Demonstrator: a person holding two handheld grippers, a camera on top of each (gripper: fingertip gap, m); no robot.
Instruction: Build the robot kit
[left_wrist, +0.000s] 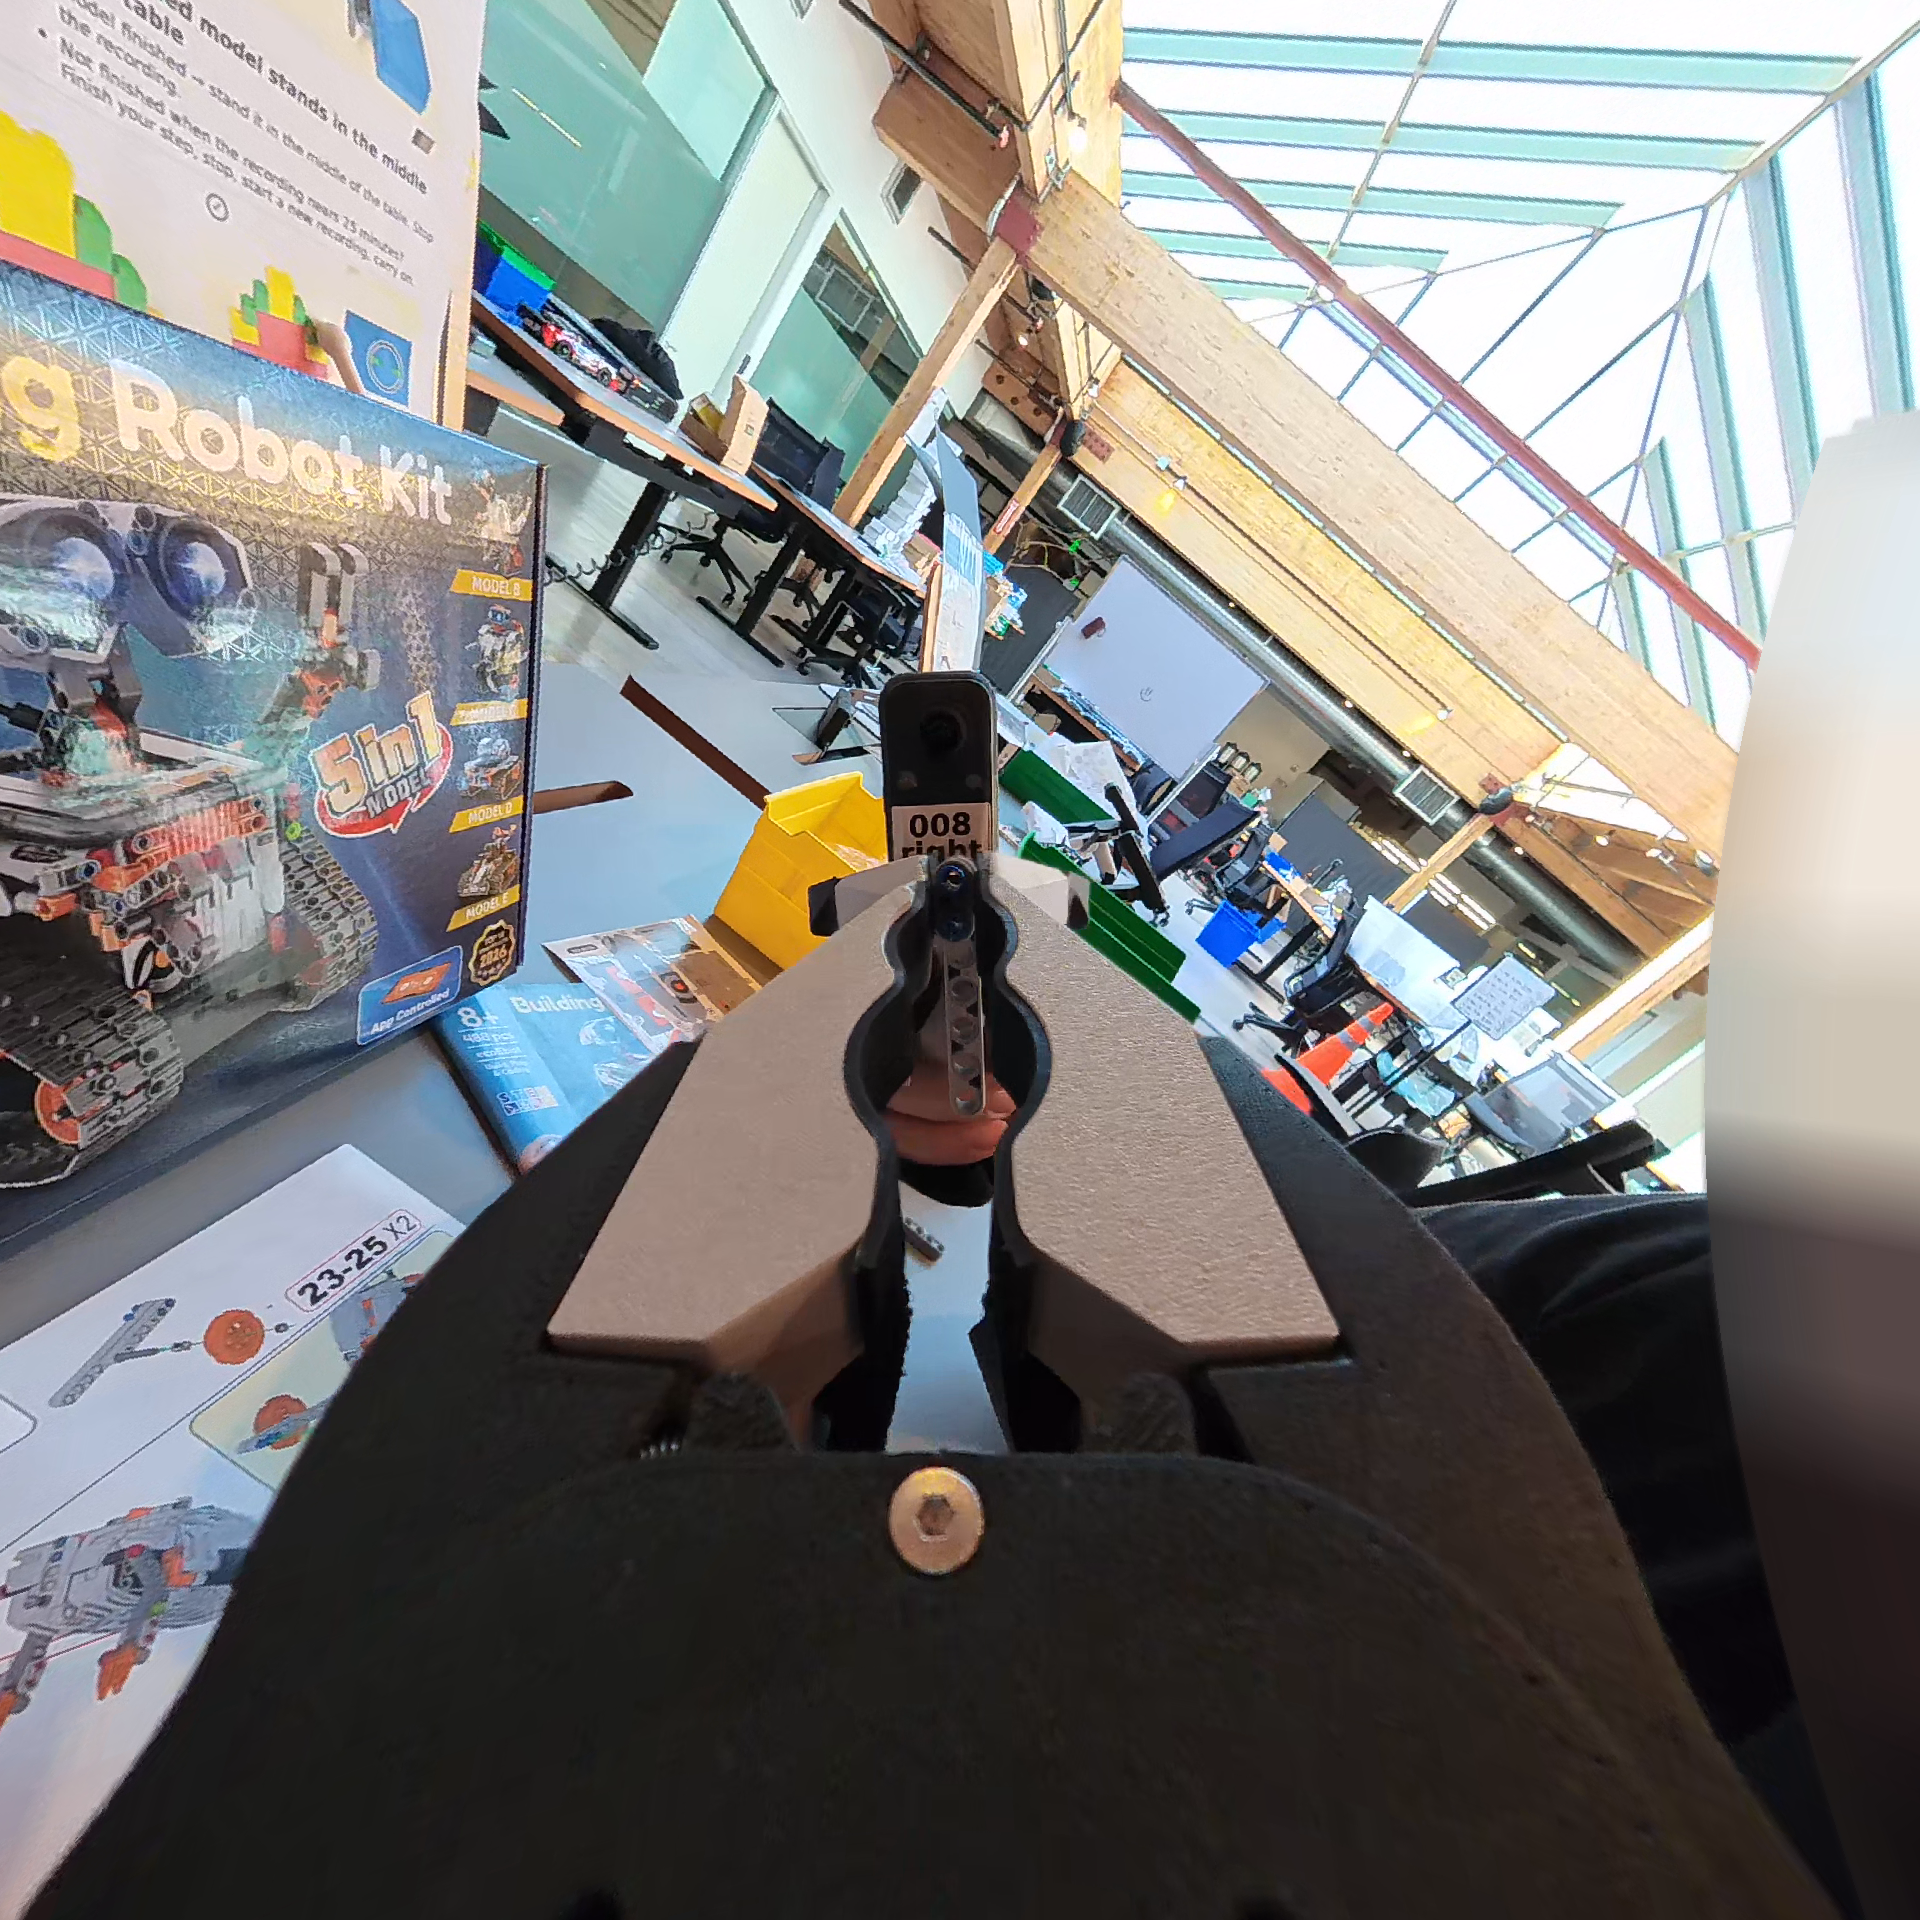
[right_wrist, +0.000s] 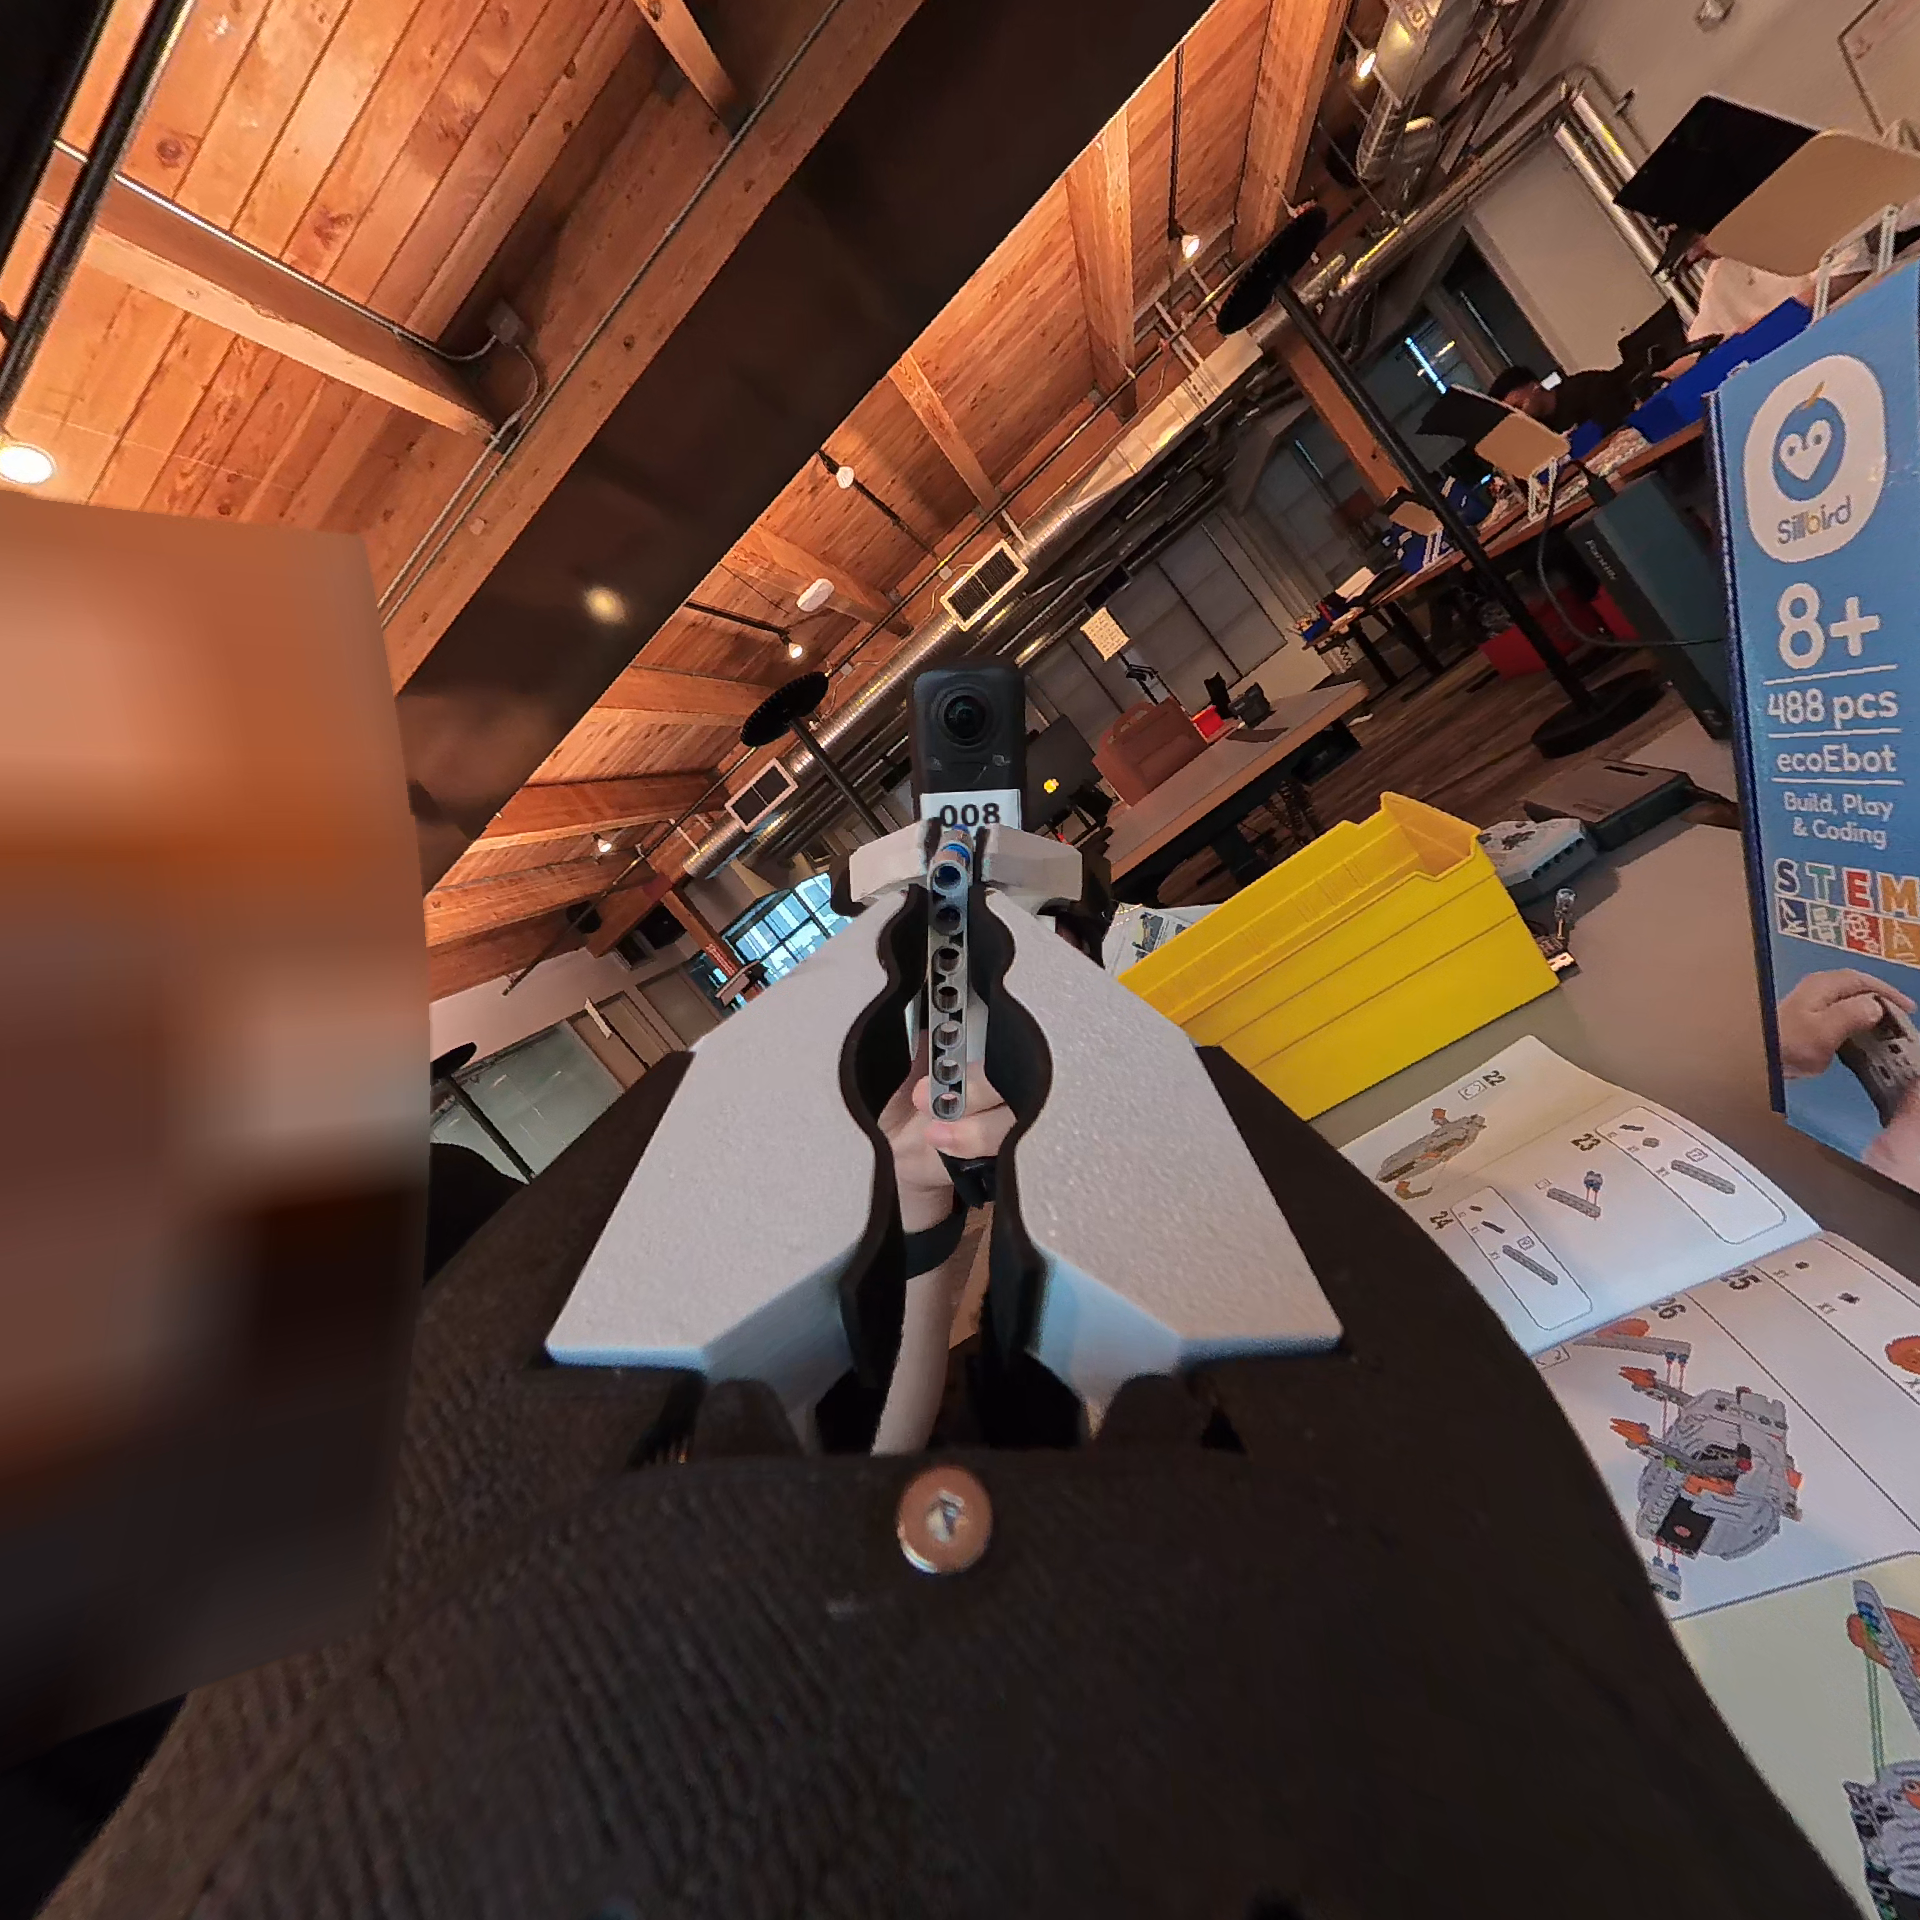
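Both grippers are raised above the table and meet tip to tip. A grey beam with a row of holes (right_wrist: 948, 997) hangs down from the tips and also shows in the left wrist view (left_wrist: 964, 1029). My right gripper (right_wrist: 951, 914) appears shut on the beam's top end. My left gripper (left_wrist: 948, 904) appears shut on a small blue pin (left_wrist: 948, 879) at the beam's top hole. The left gripper's pale fingers (right_wrist: 1029, 871) face me in the right wrist view. A hand (right_wrist: 930, 1143) shows behind the beam.
A yellow bin (left_wrist: 800, 862) (right_wrist: 1340, 935) stands on the grey table. A robot kit box (left_wrist: 260, 727) (right_wrist: 1829, 675) stands upright beside an open instruction booklet (left_wrist: 156, 1455) (right_wrist: 1610, 1247). A green bin (left_wrist: 1127, 935) lies behind. A dark sleeve (left_wrist: 1558, 1351) is at the right. My two grippers' fingertips are within a few centimetres of each other.
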